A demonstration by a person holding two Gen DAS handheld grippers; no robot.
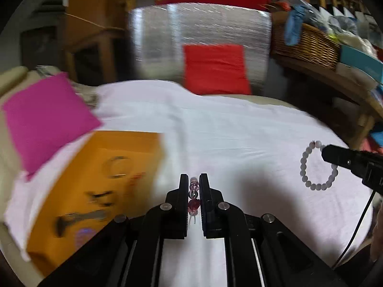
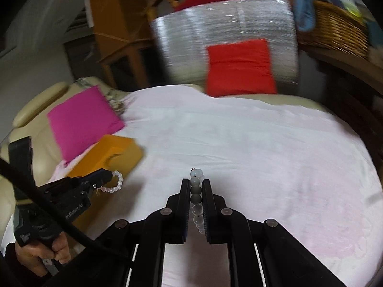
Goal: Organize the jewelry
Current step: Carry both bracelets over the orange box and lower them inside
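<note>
Left gripper (image 1: pixel 194 181) reaching forward low over white cloth (image 1: pixel 227 124), fingers pressed onto pink bead bracelet (image 1: pixel 194 191), beads stacked in the narrow gap between them; seen from the right wrist, same bracelet (image 2: pixel 115 181) curling out from the fingertips, just over the near corner of orange box (image 2: pixel 112 153); person's hand (image 2: pixel 43 251) wrapped round the handle below. Right gripper (image 2: pixel 196 184) level and pointing ahead, pinching white bead bracelet (image 2: pixel 196 191) edge-on; from the left wrist, that bracelet (image 1: pixel 316 167) hanging as a full loop at the right gripper's tip, above the cloth. Orange box (image 1: pixel 95 186) beside the left gripper, small blurred items on it, not identifiable; magenta cushion (image 1: pixel 47 119) beyond it; wicker basket (image 1: pixel 306 45) heaped with clutter at back right.
</note>
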